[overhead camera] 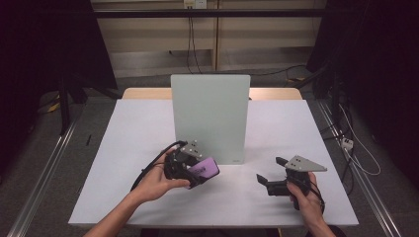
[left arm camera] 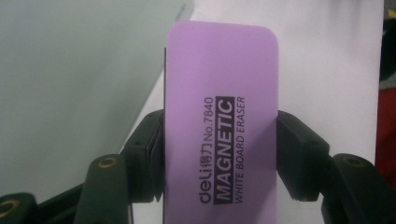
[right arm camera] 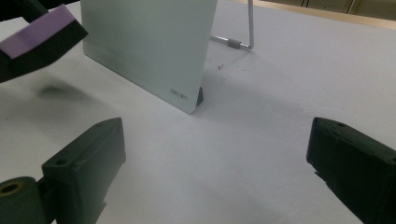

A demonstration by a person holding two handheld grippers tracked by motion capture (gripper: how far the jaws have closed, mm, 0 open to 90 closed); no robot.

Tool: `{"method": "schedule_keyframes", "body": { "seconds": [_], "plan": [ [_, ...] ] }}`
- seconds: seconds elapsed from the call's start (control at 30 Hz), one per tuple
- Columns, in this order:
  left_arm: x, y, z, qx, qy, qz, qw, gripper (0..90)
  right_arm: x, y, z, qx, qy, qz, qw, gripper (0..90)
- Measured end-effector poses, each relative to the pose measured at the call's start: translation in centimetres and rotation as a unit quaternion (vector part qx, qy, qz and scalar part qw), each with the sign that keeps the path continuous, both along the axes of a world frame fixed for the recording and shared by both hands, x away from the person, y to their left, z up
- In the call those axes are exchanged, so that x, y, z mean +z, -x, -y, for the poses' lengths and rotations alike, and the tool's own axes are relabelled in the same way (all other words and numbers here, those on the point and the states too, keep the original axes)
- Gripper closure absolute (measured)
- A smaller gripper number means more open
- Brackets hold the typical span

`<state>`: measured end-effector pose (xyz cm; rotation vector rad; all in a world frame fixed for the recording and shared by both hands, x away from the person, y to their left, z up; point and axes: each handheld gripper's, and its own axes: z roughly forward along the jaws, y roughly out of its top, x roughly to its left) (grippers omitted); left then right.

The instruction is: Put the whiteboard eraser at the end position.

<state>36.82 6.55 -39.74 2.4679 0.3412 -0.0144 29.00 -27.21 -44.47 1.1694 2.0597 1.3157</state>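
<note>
A purple magnetic whiteboard eraser (left arm camera: 222,121) with a black underside is clamped between the jaws of my left gripper (overhead camera: 197,174), which is shut on its two long sides. In the high view the eraser (overhead camera: 206,169) hangs just above the table, in front of the lower left corner of the upright whiteboard (overhead camera: 210,116). The right gripper view catches the eraser (right arm camera: 39,28) at its top left, off the table. My right gripper (overhead camera: 269,177) rests low at the table's right front, open, with nothing between its jaws.
The whiteboard (right arm camera: 149,44) stands on a wire prop (right arm camera: 243,44) in the middle of the white table (overhead camera: 123,143). Cables and metal rails run along the floor on both sides. A wooden table edge (overhead camera: 274,94) shows behind the board.
</note>
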Motion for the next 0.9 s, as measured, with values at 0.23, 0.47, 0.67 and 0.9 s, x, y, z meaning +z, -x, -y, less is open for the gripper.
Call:
{"method": "schedule_keyframes", "body": {
  "seconds": [0.23,0.47,0.67,0.9],
  "plan": [
    [-0.6,0.4,0.8,-0.017,-0.013,-0.008,0.9997,40.8,0.0,0.0,0.0,-0.001,0.002,0.000,1.0000,4.4],
    [-0.9,0.8,1.3,-0.031,-0.020,-0.020,0.9991,40.8,0.1,0.2,-0.1,-0.003,0.005,0.002,1.0000,4.4],
    [-1.5,1.1,2.2,-0.032,-0.028,-0.028,0.9987,40.8,0.1,0.2,0.0,-0.006,0.004,0.002,1.0000,4.4],
    [-2.6,1.1,3.2,-0.040,-0.038,-0.042,0.9976,40.8,0.1,0.3,0.0,-0.003,0.005,0.003,1.0000,4.3]
  ]
}}
